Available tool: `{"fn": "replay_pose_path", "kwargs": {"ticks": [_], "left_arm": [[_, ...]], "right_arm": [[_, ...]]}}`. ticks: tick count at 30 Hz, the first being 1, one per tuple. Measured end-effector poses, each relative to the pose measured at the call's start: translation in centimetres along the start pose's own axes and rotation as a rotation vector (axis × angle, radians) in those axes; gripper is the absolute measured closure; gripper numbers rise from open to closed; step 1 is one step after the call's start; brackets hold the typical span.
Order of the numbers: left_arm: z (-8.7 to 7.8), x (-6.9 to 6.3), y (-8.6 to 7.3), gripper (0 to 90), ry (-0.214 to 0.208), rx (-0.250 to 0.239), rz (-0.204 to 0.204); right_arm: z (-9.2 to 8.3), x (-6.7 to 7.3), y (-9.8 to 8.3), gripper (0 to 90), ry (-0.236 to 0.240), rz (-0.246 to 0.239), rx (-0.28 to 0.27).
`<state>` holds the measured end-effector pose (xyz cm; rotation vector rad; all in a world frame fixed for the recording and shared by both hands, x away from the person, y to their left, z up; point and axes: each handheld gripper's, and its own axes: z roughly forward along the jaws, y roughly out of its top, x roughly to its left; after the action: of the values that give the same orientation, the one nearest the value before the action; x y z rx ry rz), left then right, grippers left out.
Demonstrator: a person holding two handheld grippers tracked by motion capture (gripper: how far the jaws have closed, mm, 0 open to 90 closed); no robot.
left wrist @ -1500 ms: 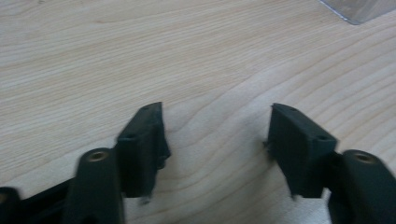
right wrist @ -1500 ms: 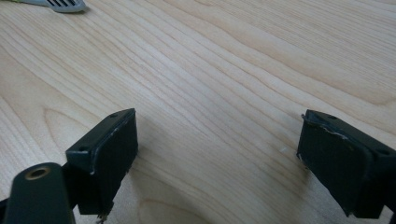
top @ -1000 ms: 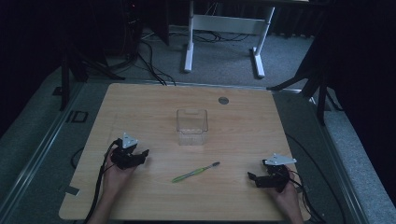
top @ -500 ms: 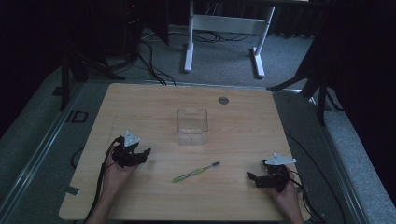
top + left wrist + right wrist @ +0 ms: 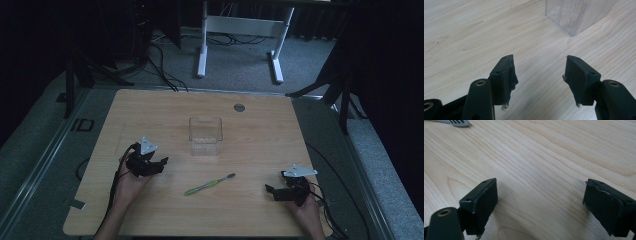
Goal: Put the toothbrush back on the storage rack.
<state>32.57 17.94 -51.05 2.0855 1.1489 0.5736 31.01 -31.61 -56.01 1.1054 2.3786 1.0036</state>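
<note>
**Both grippers parted and empty, clear box at the centre of the worktop**

Your left gripper (image 5: pixel 161 163) sits in your left hand (image 5: pixel 129 181), below and to the left of the clear box (image 5: pixel 205 135), which stands upright near the middle of the wooden worktop (image 5: pixel 150 110). Its jaws stand apart with nothing between them; in the left gripper view (image 5: pixel 539 75) you see bare wood grain in the gap, and a lower corner of the clear box (image 5: pixel 576 15) ahead and to the right of the jaws, not touching them. The grey three-cornered plate (image 5: pixel 147 146) on top of this gripper faces up, and its cable (image 5: pixel 114 190) trails back along your forearm.

Your right gripper (image 5: pixel 271 191) is in your right hand (image 5: pixel 305 205), well apart from the clear box, below it and to its right, near the worktop's front edge. Its jaws are spread wide and hold nothing; the right gripper view (image 5: pixel 540 202) shows only wood between them, with the bristle head of the toothbrush (image 5: pixel 457 122) at the top left corner.

The green toothbrush (image 5: pixel 209 184) lies flat on the worktop just below the clear box, between your two grippers and touching neither, its dark head toward the right and tilted slightly up. A small round grey disc (image 5: pixel 239 107) lies beyond the clear box, toward the far edge. Past that edge, a white frame (image 5: pixel 240 30) stands on the grey floor.
</note>
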Motion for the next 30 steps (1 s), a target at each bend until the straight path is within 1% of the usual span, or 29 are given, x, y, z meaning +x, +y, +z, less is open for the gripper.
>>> {"fn": "replay_pose_path", "kwargs": {"ticks": [8,15,17,19,27,30], "left_arm": [[-0.1,-0.9,0.9,41.0,-0.010,0.000,0.025],[-0.1,-1.3,1.4,41.0,-0.018,0.000,0.027],[-0.1,-1.5,1.7,41.1,-0.028,0.002,0.032],[-0.2,-1.7,1.9,41.1,-0.035,0.001,0.026],[-0.3,-2.5,2.8,41.2,-0.049,0.006,0.051],[-0.3,-2.7,3.1,41.2,-0.050,0.010,0.054]], "right_arm": [[0.0,0.0,0.0,12.0,0.000,0.000,0.000],[0.0,0.0,0.0,12.0,0.000,0.000,0.000],[0.0,0.0,0.0,12.0,0.000,0.000,0.000],[0.0,0.0,0.0,12.0,0.000,0.000,0.000],[0.0,0.0,0.0,12.0,0.000,0.000,0.000],[0.0,0.0,0.0,12.0,0.000,0.000,0.000]]}}
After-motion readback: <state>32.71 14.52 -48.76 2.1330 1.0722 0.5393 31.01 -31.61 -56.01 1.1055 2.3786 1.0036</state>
